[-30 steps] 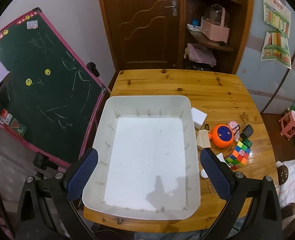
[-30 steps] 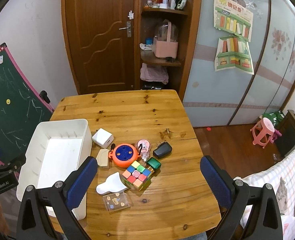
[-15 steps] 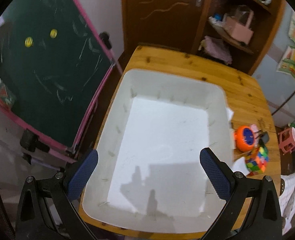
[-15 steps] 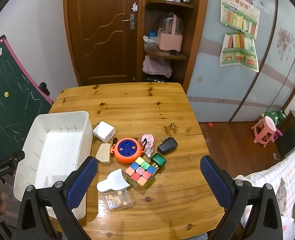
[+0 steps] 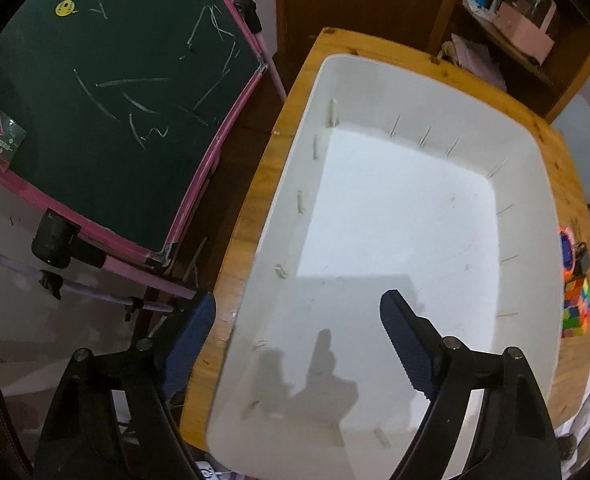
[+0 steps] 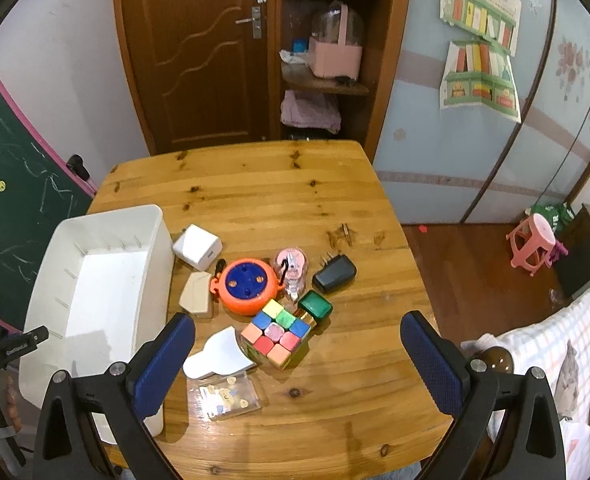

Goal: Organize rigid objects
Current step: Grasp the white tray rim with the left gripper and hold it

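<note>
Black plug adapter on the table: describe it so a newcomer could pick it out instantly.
Start at the wooden table and find the cluster of small items right of the white bin. At that cluster's far right edge lies the black plug adapter, just right of the pink round trinket. It is the only black piece, with metal prongs protruding.

bin [image 6: 163, 240]: 1
chargers [image 6: 197, 246]: 2
cube [image 6: 277, 332]: 1
orange reel [image 6: 247, 284]: 1
scoop [image 6: 219, 354]: 1
clear box [image 6: 227, 394]: 1
</note>
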The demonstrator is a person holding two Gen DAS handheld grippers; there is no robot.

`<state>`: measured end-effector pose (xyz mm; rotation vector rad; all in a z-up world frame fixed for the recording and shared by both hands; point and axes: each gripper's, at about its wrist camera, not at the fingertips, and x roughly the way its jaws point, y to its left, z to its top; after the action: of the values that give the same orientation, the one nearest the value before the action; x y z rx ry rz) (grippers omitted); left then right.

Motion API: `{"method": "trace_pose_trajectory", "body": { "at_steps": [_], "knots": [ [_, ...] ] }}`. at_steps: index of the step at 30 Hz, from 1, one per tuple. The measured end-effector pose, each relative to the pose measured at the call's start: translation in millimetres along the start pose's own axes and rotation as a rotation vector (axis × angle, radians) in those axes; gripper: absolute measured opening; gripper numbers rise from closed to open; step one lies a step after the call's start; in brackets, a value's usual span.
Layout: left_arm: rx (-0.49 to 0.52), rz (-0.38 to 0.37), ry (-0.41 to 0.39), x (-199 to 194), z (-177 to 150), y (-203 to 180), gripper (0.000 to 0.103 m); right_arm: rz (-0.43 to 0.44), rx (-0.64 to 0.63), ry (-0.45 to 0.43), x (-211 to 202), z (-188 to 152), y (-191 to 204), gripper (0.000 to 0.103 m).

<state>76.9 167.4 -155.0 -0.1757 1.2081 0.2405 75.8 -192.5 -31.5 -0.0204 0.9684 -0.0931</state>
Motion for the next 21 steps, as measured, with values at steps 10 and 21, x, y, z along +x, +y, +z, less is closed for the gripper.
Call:
{"method": "trace_pose_trajectory", "body": {
  "at_steps": [10,21],
  "knots": [
    [0.013,-0.007,0.11,29,-7,12,0.049,0.052,0.027,0.125,42,-15,-5,0.103],
    [-0.006,-0.026,0.097,34,-2,20,0.022,0.09,0.055,0.118,54,-19,-7,0.103]
  ]
}}
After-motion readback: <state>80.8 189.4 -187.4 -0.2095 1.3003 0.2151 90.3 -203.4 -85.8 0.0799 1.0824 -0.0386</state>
